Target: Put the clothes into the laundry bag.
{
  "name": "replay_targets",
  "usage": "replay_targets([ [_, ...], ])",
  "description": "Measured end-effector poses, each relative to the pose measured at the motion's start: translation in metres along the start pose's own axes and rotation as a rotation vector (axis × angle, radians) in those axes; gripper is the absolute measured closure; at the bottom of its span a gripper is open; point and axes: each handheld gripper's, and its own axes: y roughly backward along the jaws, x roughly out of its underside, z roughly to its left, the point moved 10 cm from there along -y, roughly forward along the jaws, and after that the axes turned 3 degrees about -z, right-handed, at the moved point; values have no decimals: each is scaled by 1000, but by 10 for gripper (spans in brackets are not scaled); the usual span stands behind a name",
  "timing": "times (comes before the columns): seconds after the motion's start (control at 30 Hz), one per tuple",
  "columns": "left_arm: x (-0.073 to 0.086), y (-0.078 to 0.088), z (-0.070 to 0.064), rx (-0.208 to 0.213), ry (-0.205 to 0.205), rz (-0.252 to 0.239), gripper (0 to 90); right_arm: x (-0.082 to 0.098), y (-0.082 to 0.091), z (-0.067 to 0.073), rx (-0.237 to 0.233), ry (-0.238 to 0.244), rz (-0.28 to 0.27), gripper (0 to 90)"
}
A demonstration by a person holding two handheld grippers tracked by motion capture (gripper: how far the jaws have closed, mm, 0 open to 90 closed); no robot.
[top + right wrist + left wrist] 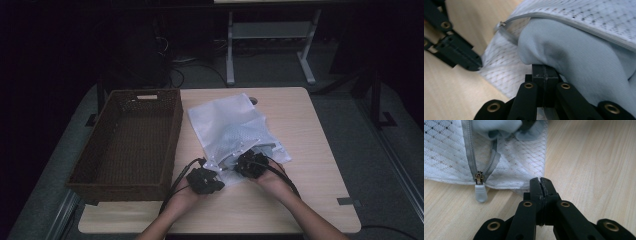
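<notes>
Your left claw (541,181) is clenched on the near corner of the white mesh bag (519,157), with the zipper pull (480,192) at its 9 o'clock. Your right claw (545,71) is clenched on the pale grey garment (579,62) at the bag's open mouth. The bag lies mid-counter (310,150); a wicker basket (131,140) sits at 10 o'clock.

Lab: dim room, cables (192,67), metal stand (272,35).

White diamond-mesh bag (446,150), grey zipper (470,147); pale blue-grey cloth (584,62); dark brown basket (127,142).
</notes>
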Motion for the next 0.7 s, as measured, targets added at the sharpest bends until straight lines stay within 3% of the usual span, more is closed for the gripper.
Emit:
replay_targets([
  [0.17, 0, 0, 0, 0, -1, 2, 890, -1, -2, -9, 17, -23, -10, 895],
  [0.2, 0, 0, 0, 0, -2, 3, 890, 0, -2, -9, -3, -40, -9, 865],
  [0.3, 0, 1, 0, 0, 3, 0, 882, 4, 5, -1, -66, -32, -2, 722],
  [0.43, 1, 4, 2, 2, 17, -2, 870, 10, 30, 5, -114, -11, -41, 595],
  [0.57, 2, 8, 4, -2, 25, -3, 873, 22, 62, -19, -51, -26, -102, 522],
  [0.7, 2, 8, 6, -5, 33, -1, 878, 57, 76, -76, 98, -116, -56, 509],
])
